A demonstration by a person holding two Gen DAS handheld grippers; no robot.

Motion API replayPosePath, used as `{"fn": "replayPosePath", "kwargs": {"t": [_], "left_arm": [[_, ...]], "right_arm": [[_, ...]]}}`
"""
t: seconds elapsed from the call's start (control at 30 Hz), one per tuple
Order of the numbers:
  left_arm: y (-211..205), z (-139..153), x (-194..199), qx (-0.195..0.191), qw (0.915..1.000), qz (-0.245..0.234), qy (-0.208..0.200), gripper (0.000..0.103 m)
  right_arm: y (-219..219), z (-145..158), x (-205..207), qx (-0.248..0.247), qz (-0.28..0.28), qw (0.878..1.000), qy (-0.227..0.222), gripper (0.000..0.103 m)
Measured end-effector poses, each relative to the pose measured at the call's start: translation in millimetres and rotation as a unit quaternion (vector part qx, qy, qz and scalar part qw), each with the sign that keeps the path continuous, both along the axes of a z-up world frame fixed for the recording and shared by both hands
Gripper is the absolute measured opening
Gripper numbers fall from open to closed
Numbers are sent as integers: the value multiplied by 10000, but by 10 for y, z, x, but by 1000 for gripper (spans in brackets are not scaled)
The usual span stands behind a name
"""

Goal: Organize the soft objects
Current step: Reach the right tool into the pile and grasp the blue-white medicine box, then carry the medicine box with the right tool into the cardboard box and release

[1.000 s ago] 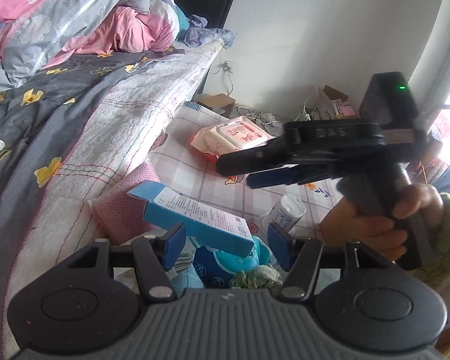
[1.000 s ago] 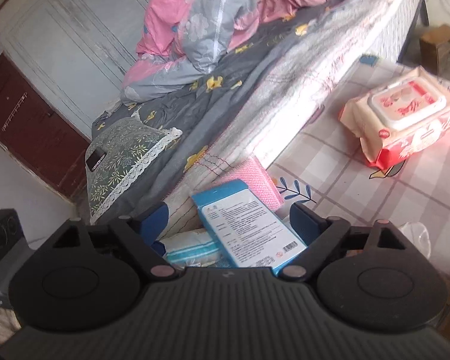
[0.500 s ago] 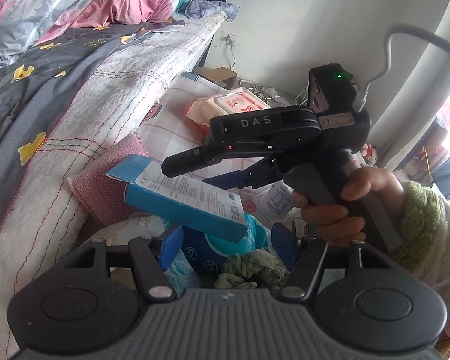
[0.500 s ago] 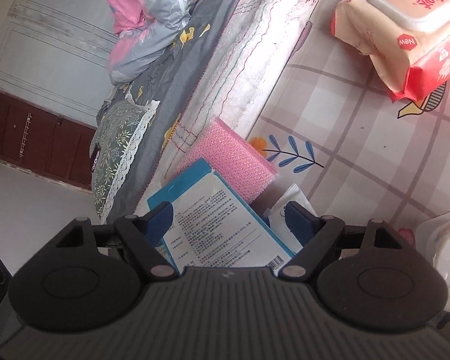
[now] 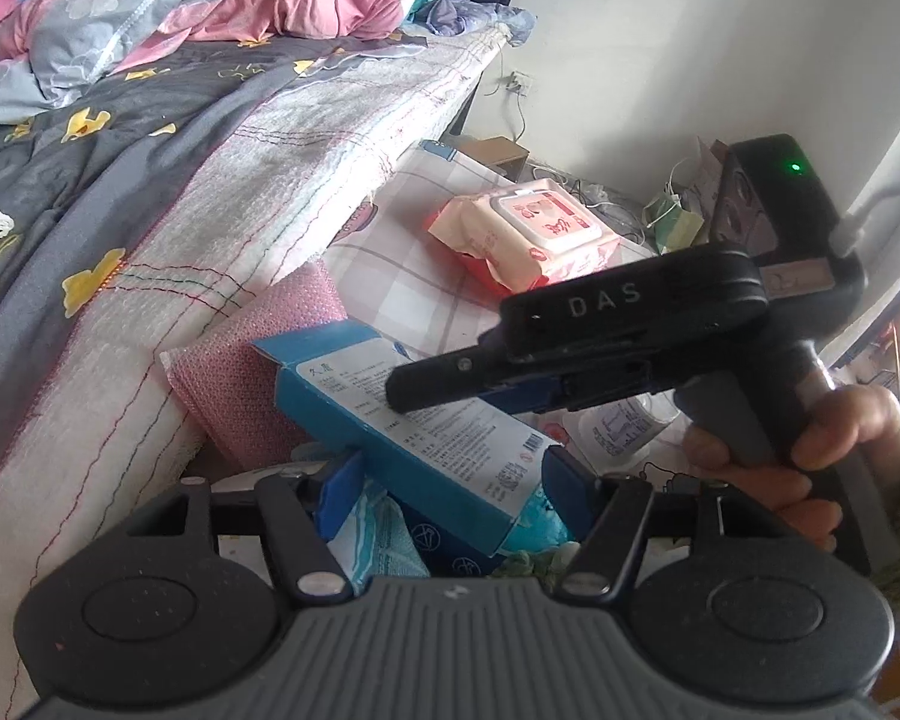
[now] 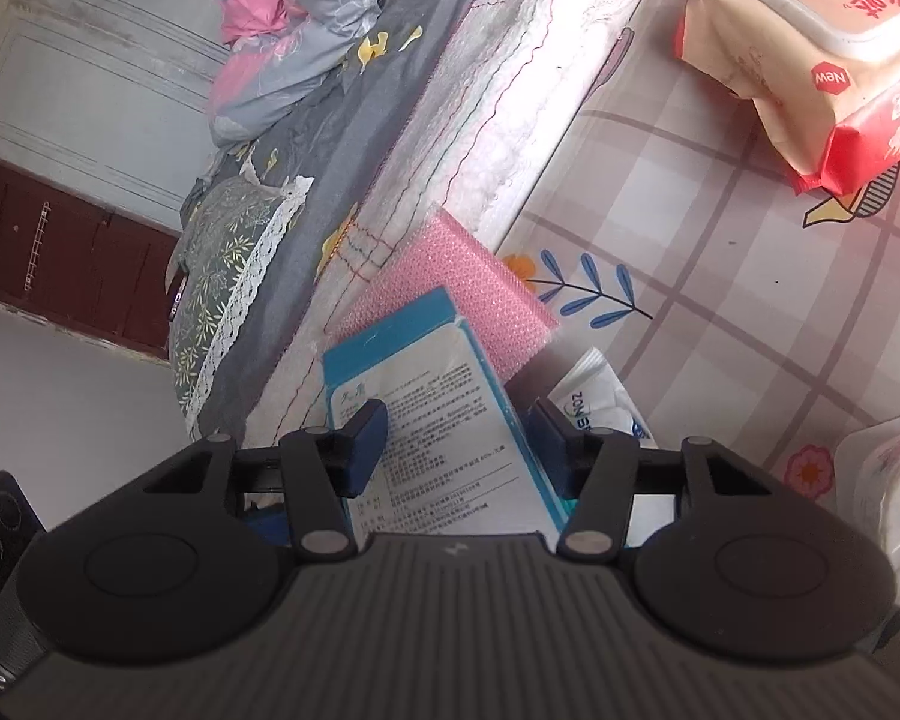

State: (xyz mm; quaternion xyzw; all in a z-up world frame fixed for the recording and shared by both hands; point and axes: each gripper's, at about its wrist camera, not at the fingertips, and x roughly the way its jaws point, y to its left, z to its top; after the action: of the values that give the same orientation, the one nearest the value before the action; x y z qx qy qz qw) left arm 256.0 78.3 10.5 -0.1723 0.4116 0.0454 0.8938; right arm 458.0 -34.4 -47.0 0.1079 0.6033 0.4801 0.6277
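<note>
1. Grippers meet over a pile of small things. The left gripper (image 5: 453, 483) stands half open astride the blue box (image 5: 414, 432); whether its pads press the box I cannot tell.
2. The right gripper (image 6: 459, 441), jaws just closing, straddles the same box (image 6: 426, 420), its pads at the edges.
3. Just beyond, a pink pad (image 5: 252, 372) leans against the bed (image 5: 222, 192).
4. Farther right, a wipes pack (image 5: 525, 240) lies on the checked cloth (image 6: 720, 252).

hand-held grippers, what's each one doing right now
Left hand-held gripper: closed on the blue box.
Right hand-held gripper: jaws just closing around the same box; a firm grip cannot be told.
</note>
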Motion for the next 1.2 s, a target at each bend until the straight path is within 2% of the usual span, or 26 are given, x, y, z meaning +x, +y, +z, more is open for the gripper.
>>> {"fn": "replayPosePath", "kwargs": {"t": [0.17, 0.33, 0.5, 0.67, 0.8, 1.03, 1.2], "left_arm": [[-10, 169, -134, 216, 9995, -6, -248, 60], [-128, 444, -321, 424, 9975, -110, -551, 60], [-401, 704, -445, 529, 9944, -457, -790, 60], [-893, 894, -438, 620, 9876, -1005, -1038, 61], [-1411, 918, -281, 431, 9797, -1609, -1118, 61], [-2310, 668, 85, 250, 9636, -2536, -812, 61], [-2652, 352, 404, 490, 9594, -2725, -534, 62]], "right_arm": [[-179, 216, -87, 95, -189, 9997, -101, 37], [-348, 523, -309, 254, -300, 9987, -314, 35], [-697, 831, -584, 430, -589, 9960, -507, 35], [-1375, 1088, -839, 511, -1197, 9897, -593, 35], [-2073, 1242, -969, 399, -1842, 9794, -726, 35], [-3265, 1102, -1089, 47, -2860, 9563, -602, 35], [-3722, 724, -1011, -145, -3187, 9466, -455, 34]]}}
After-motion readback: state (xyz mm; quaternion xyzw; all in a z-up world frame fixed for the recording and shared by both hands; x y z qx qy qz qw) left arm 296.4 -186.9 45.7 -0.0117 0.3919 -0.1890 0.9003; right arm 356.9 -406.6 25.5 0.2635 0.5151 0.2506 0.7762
